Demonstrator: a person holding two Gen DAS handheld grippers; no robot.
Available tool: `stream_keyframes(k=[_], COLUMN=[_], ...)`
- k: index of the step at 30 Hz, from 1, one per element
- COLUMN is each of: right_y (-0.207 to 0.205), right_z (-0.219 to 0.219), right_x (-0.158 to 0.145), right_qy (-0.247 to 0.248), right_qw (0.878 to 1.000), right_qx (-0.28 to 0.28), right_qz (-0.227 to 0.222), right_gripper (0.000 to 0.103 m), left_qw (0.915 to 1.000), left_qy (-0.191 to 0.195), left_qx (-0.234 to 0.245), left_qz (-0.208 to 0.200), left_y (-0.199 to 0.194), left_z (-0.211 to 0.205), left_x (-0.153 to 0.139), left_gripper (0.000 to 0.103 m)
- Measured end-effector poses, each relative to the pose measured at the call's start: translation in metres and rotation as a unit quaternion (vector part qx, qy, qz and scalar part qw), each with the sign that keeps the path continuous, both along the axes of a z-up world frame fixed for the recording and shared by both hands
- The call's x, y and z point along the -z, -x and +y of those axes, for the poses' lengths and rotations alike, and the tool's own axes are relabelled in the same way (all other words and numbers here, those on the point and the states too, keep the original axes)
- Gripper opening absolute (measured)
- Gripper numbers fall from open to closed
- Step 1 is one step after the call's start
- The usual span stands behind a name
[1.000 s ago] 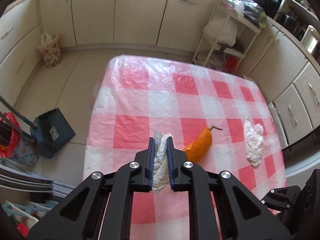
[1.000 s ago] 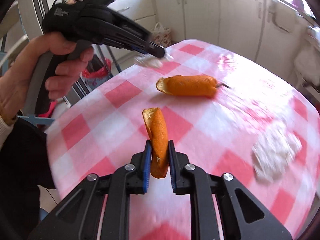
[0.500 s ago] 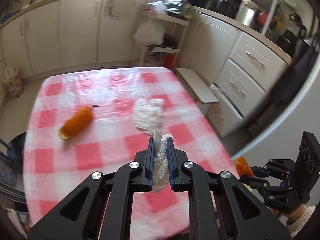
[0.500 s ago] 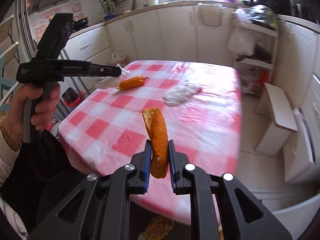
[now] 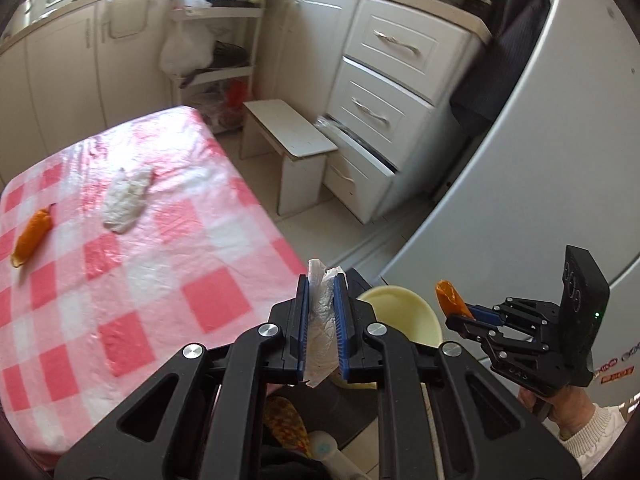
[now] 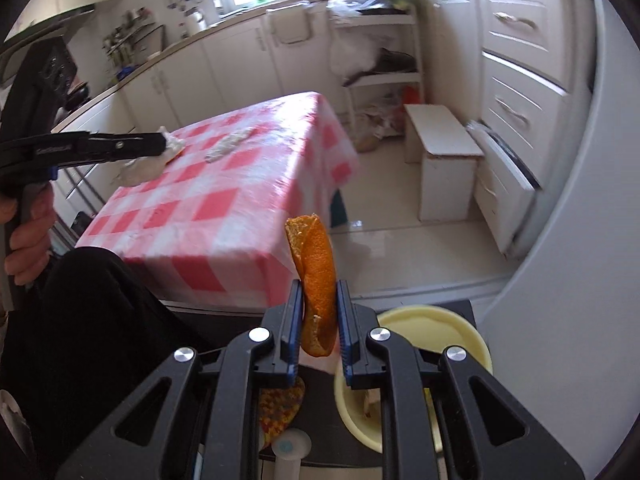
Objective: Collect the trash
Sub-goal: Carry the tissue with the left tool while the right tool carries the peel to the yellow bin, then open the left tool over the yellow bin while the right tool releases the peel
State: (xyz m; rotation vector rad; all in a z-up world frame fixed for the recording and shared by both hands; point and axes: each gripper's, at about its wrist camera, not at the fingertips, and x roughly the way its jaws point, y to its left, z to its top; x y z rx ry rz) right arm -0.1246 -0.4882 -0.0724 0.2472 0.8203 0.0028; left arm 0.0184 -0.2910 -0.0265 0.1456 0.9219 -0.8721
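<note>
My left gripper [image 5: 322,328] is shut on a crumpled white tissue [image 5: 320,312] and holds it just off the table's corner, near a pale yellow bin [image 5: 400,312] on the floor. My right gripper [image 6: 318,320] is shut on a curled orange peel [image 6: 314,264] and holds it above and left of the same bin [image 6: 436,332]. It also shows at the right of the left wrist view [image 5: 460,312]. A second orange peel [image 5: 32,232] and a white tissue wad [image 5: 126,196] lie on the red-checked table [image 5: 140,280].
A white step stool [image 5: 288,140] stands by the drawer cabinet [image 5: 384,92], whose bottom drawer is partly open. A grey fridge [image 5: 540,152] stands to the right. A crocheted item [image 6: 280,404] and a white bottle cap [image 6: 290,446] lie on a black surface below the grippers.
Both grippers have swung right and away from the table with their loads. The yellow bin has come into view below them.
</note>
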Motion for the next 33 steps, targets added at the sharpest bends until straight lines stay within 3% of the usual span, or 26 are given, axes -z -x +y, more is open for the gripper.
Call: stream_keyframes(k=[10, 12, 13, 16, 20, 26, 33], right_y=[0.018, 0.020, 0.023, 0.033, 0.042, 0.034, 0.024], right_z=[-0.034, -0.046, -0.049, -0.060, -0.067, -0.050, -0.024], right_x=[0.062, 0.083, 0.088, 0.095, 0.089, 0.073, 0.056], right_qy=[-0.014, -0.024, -0.026, -0.036, -0.059, -0.065, -0.061], right_qw=[0.996, 0.991, 0.990, 0.985, 0.981, 0.983, 0.988], right_qx=[0.063, 0.086, 0.096, 0.126, 0.161, 0.158, 0.134], right_qz=[0.063, 0.097, 0.103, 0.110, 0.095, 0.067, 0.049], right_gripper=[0.018, 0.037, 0.062, 0.063, 0.064, 0.070, 0.074], left_qw=[0.9949, 0.9927, 0.9921, 0.9912, 0.9970, 0.9967, 0.9915], left_qy=[-0.049, -0.067, -0.076, -0.093, -0.045, -0.012, 0.041], left_qx=[0.080, 0.092, 0.094, 0.092, 0.054, -0.016, -0.092], left_qz=[0.037, 0.040, 0.032, 0.022, -0.032, -0.078, -0.082], left_y=[0.047, 0.055, 0.058, 0.065, 0.066, 0.059, 0.043], left_z=[-0.096, -0.114, -0.121, -0.124, -0.104, -0.075, -0.035], left_x=[0.046, 0.061, 0.070, 0.084, 0.060, 0.041, 0.023], left_gripper=[0.012, 0.014, 0.018, 0.038, 0.071, 0.082, 0.088])
